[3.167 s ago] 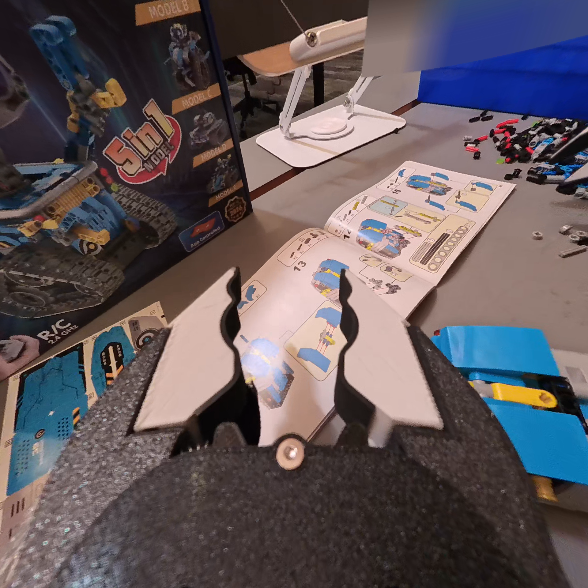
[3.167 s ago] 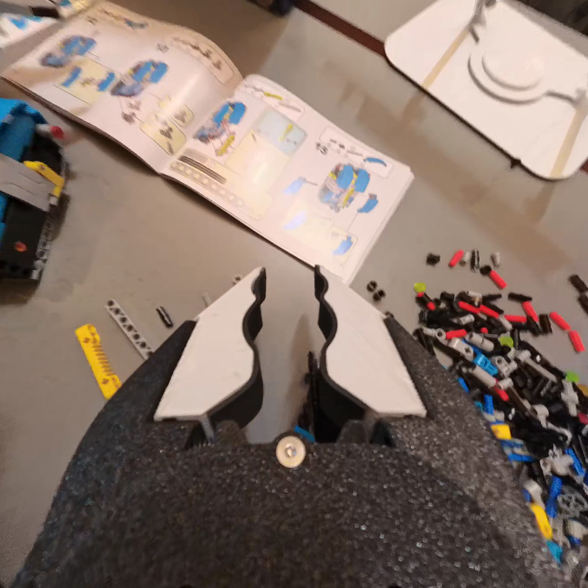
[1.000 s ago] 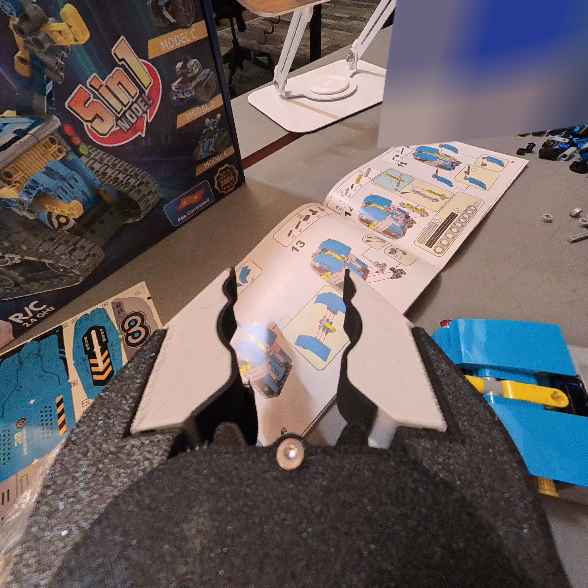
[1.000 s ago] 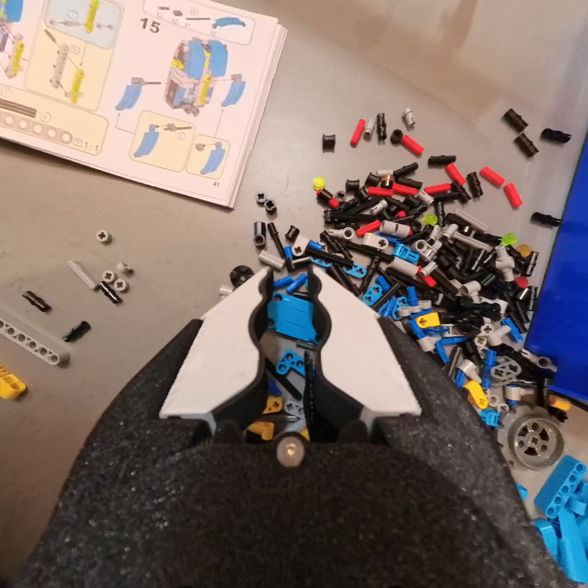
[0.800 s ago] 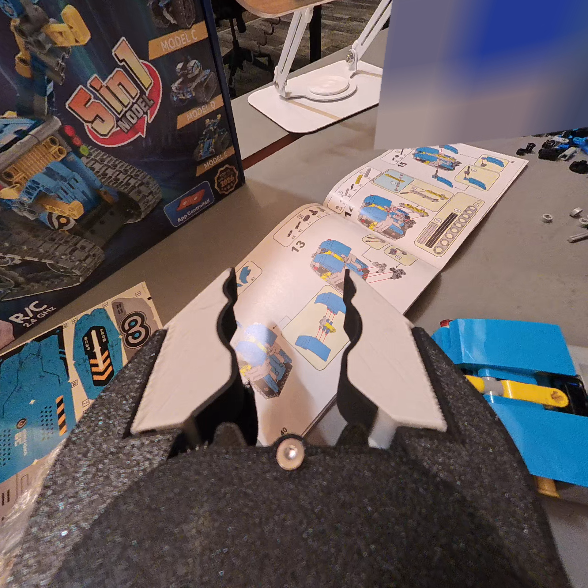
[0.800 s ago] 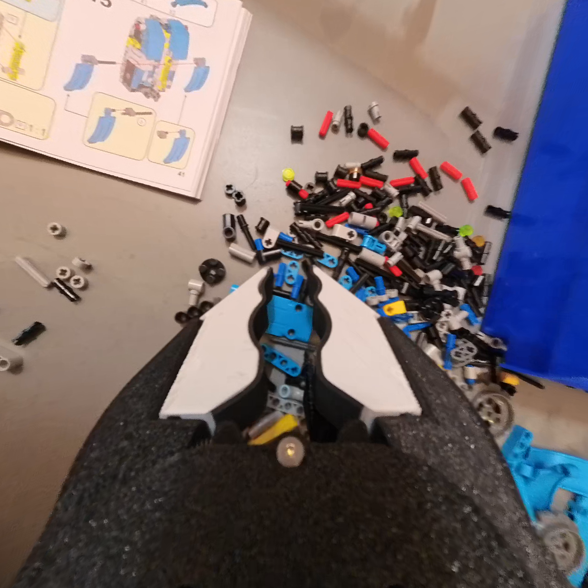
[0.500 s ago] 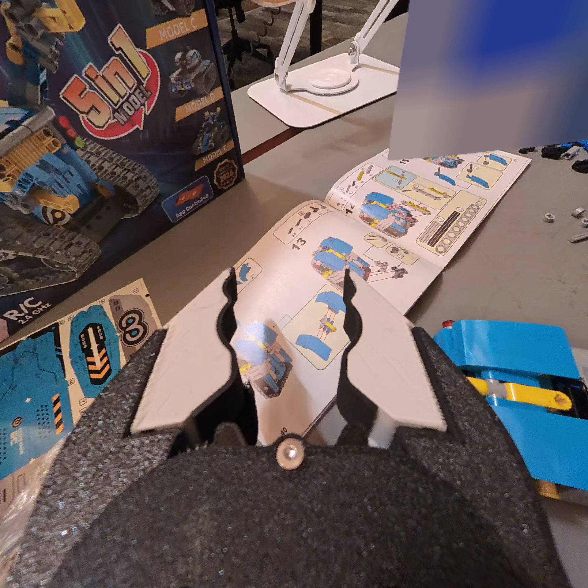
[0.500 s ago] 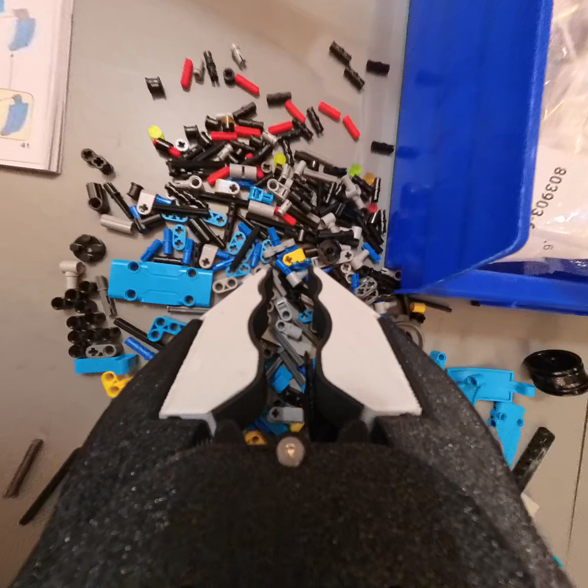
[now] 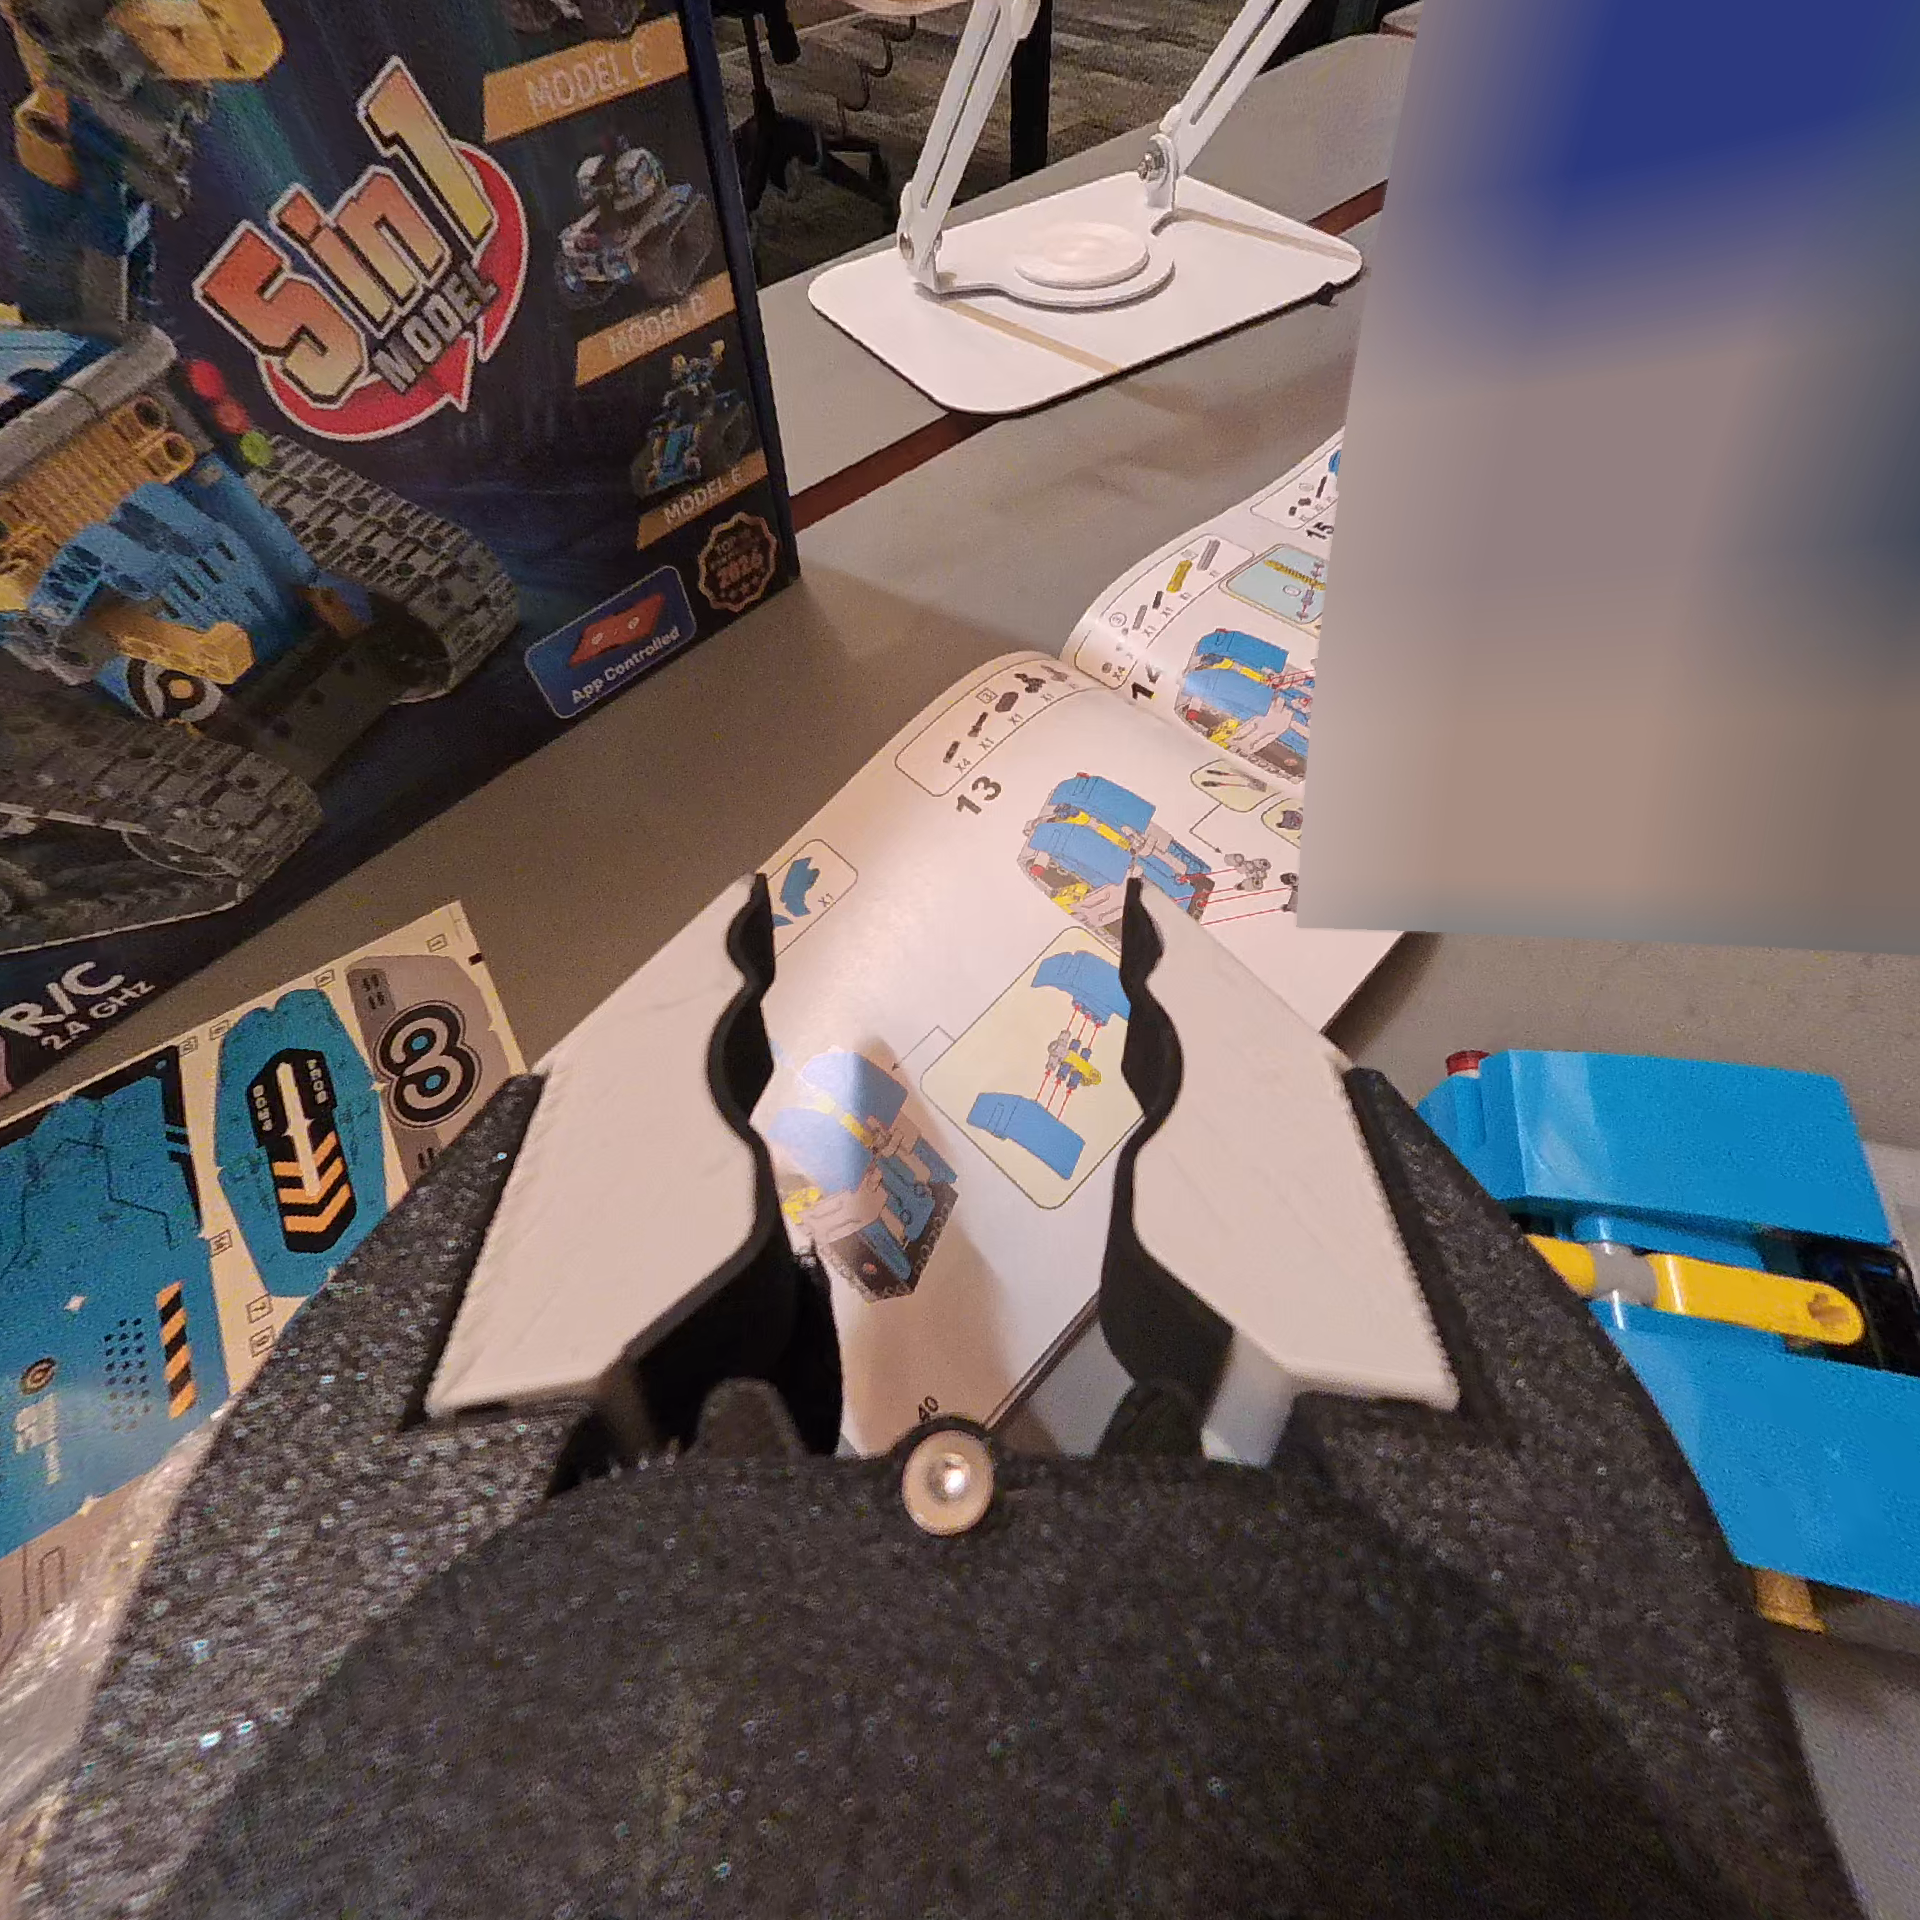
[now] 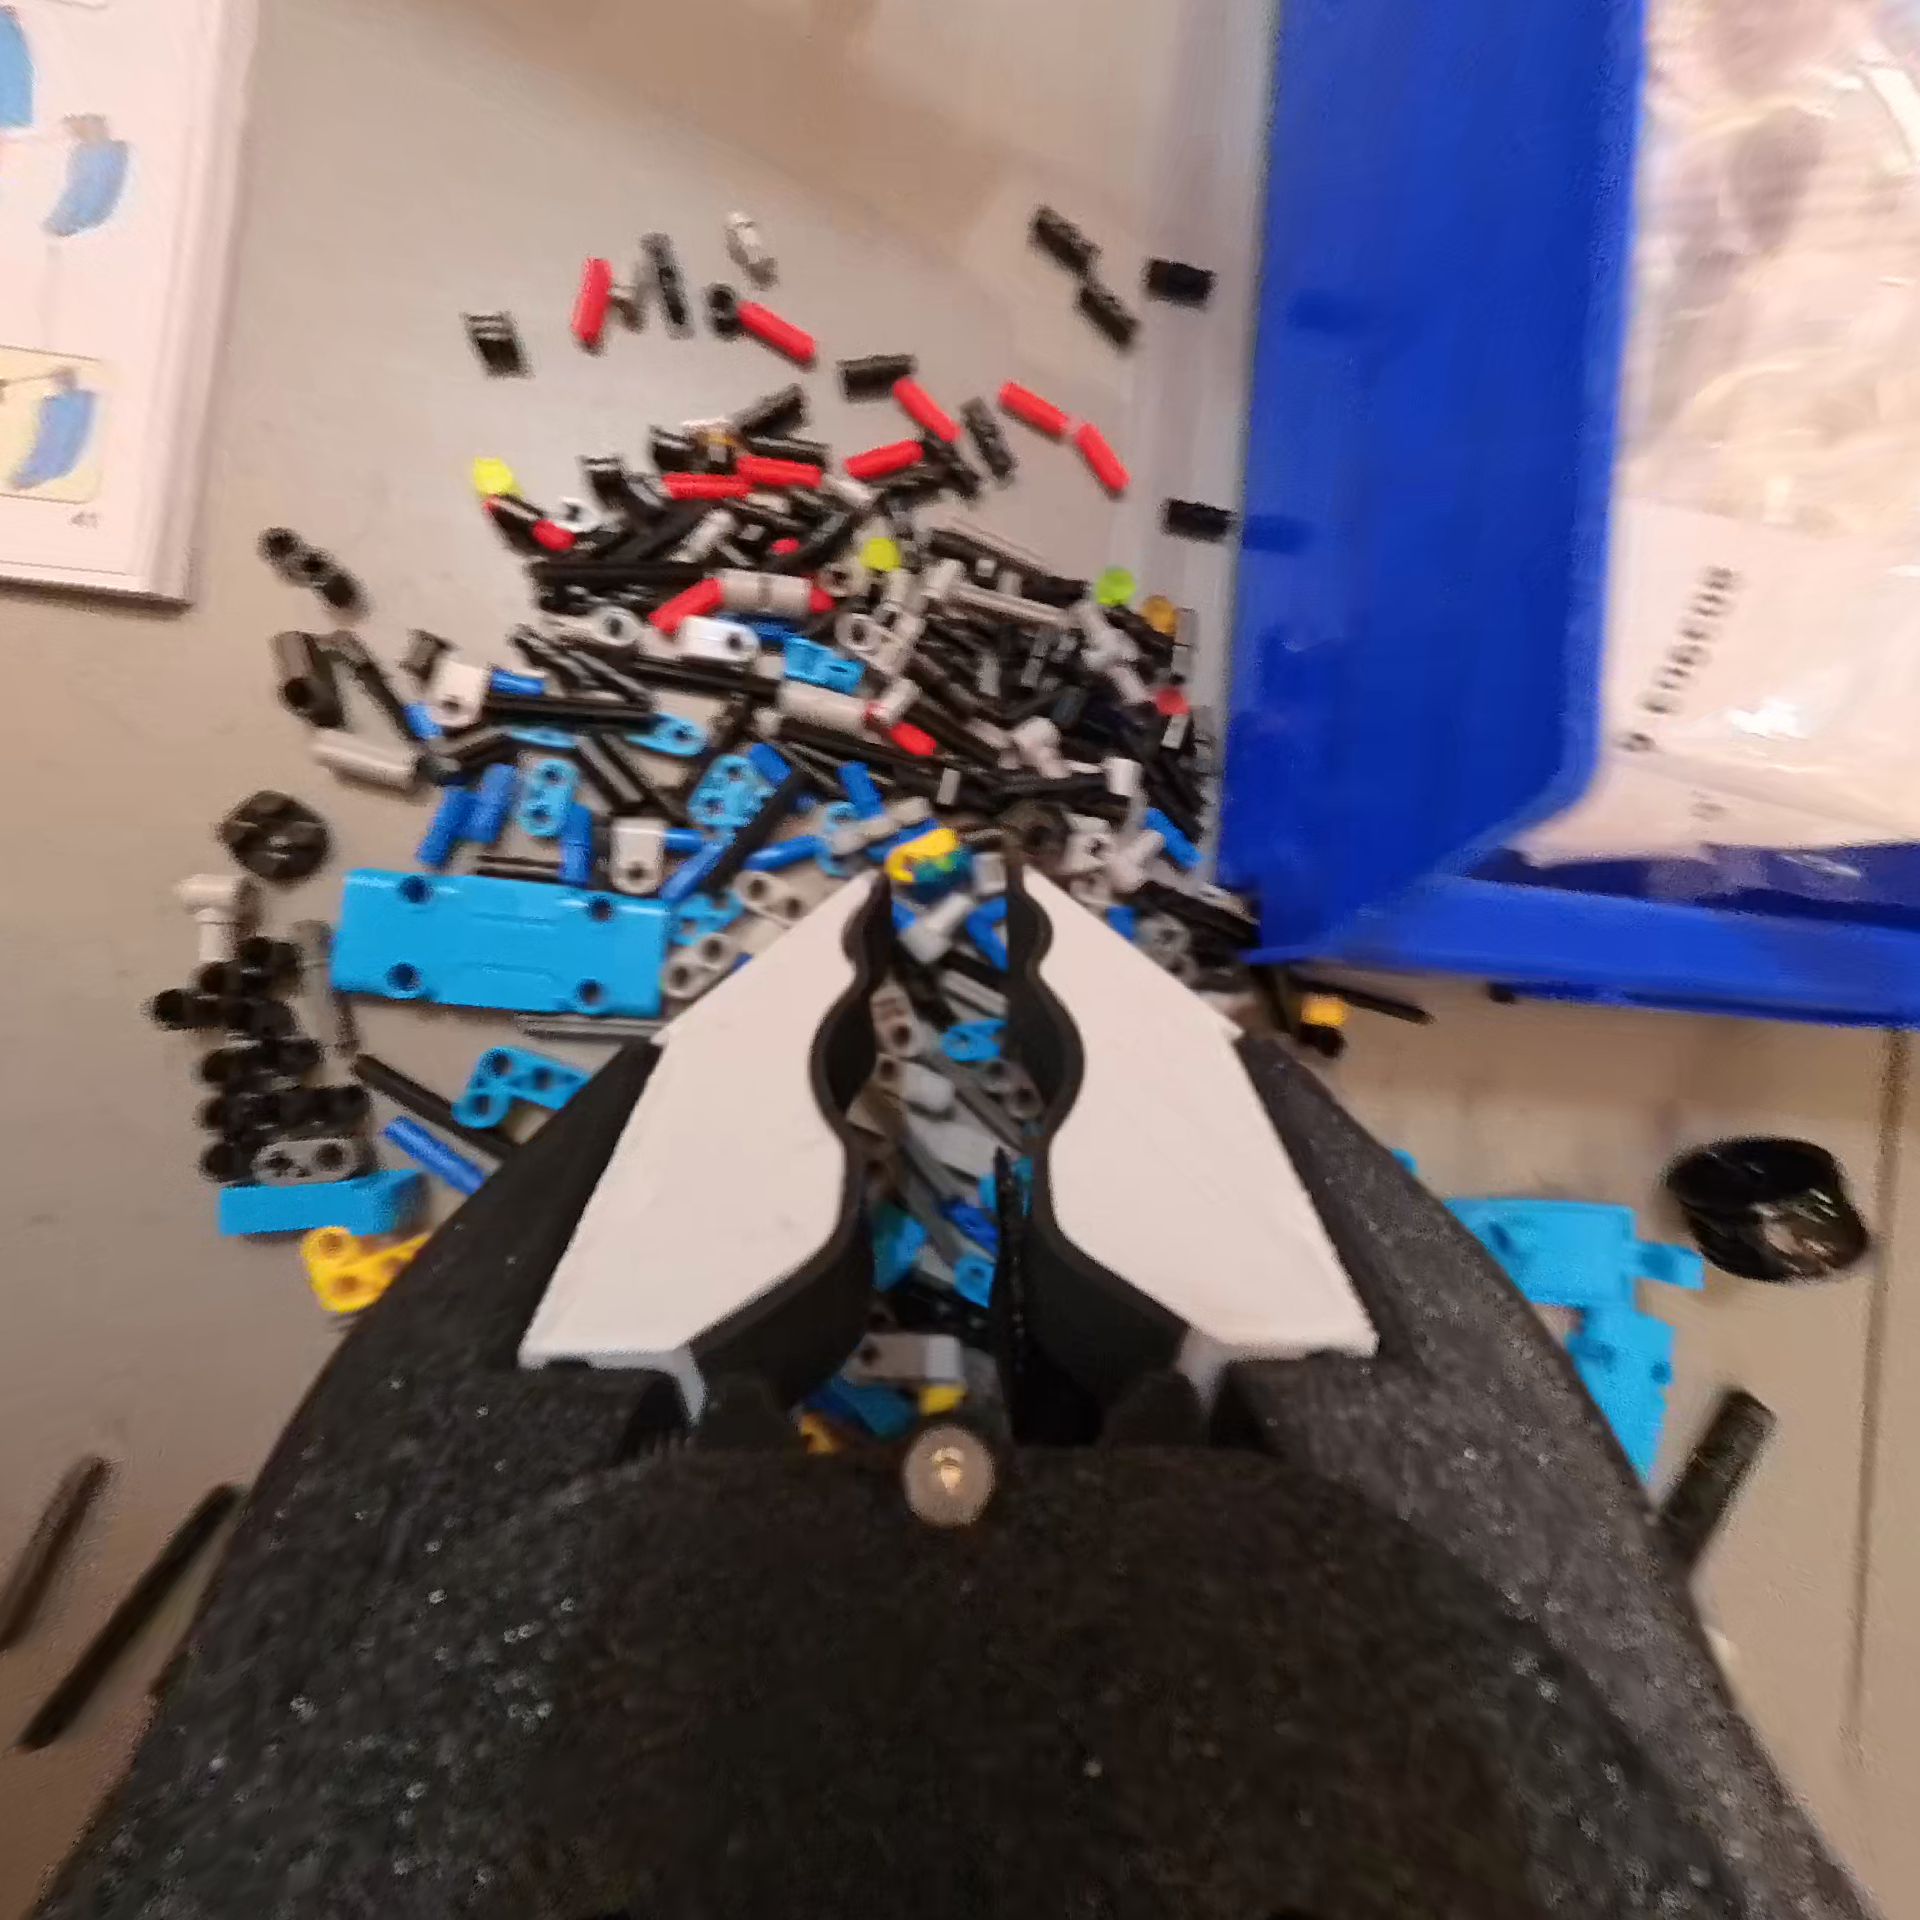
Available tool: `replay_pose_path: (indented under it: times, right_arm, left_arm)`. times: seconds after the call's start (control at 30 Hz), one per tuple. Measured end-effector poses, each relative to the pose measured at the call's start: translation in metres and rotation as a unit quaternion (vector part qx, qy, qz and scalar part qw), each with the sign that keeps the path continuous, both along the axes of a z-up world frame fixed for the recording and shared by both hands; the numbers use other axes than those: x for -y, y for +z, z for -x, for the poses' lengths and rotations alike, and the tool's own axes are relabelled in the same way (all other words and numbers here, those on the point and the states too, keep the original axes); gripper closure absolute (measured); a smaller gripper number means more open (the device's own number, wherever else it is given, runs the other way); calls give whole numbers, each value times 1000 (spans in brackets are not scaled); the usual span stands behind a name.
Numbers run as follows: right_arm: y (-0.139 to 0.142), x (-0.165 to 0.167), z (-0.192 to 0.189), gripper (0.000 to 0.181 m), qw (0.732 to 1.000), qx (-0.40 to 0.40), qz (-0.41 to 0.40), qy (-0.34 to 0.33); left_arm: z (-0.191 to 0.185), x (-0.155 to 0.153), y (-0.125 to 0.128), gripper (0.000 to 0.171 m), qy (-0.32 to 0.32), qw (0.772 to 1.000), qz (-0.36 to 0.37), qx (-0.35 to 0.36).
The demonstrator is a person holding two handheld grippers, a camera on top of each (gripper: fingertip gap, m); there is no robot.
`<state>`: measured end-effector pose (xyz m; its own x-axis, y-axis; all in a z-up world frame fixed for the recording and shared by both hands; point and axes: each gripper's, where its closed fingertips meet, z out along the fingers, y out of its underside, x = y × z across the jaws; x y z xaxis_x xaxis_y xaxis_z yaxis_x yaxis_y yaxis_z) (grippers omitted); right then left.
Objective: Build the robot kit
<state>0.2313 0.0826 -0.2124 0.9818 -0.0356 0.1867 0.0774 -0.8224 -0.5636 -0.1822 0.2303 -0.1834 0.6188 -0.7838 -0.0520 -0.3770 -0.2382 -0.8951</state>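
Loose building pieces [image 10: 790, 727] lie heaped on the worktop [image 10: 364, 260] beside the blue bin [image 10: 1423, 468]. My right gripper [image 10: 945, 894] hovers above them, narrowly parted, empty. My left gripper [image 9: 940, 904] hangs apart over the instruction booklet [image 9: 935, 831].

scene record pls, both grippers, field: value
left gripper: open, empty, above open instruction booklet
left surroundings: toy box, sticker sheet, partly built blue model
right gripper: open, nothing gripped, over pile of small building pieces
right surroundings: flat blue panel, blue bin, black wheel
surface: grey table
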Motion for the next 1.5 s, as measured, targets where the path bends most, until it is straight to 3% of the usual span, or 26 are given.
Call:
replay_pose_path:
  times: [0.13,0.23,0.67,0.97,1.1,1.5]
  right_arm:
    - [-2,14,-24,160,999,9,11,-39]
    - [-9,14,-14,160,999,-29,20,-30]
    - [-3,3,-1,155,999,-37,-11,-7]
    - [-11,6,6,154,998,-58,11,5]
    - [-1,0,0,158,999,-26,-18,4]
    - [-18,2,16,172,996,-79,16,28]
  left_arm:
    - [0,-1,0,104,1,1000,3,1]
    - [0,-2,-2,104,2,1000,10,0]
    - [1,-3,-3,104,2,1000,20,4]
    - [1,-3,-3,104,2,1000,22,5]
    - [1,-3,-3,104,2,1000,21,6]
    - [1,-2,-3,104,1,1000,22,6]
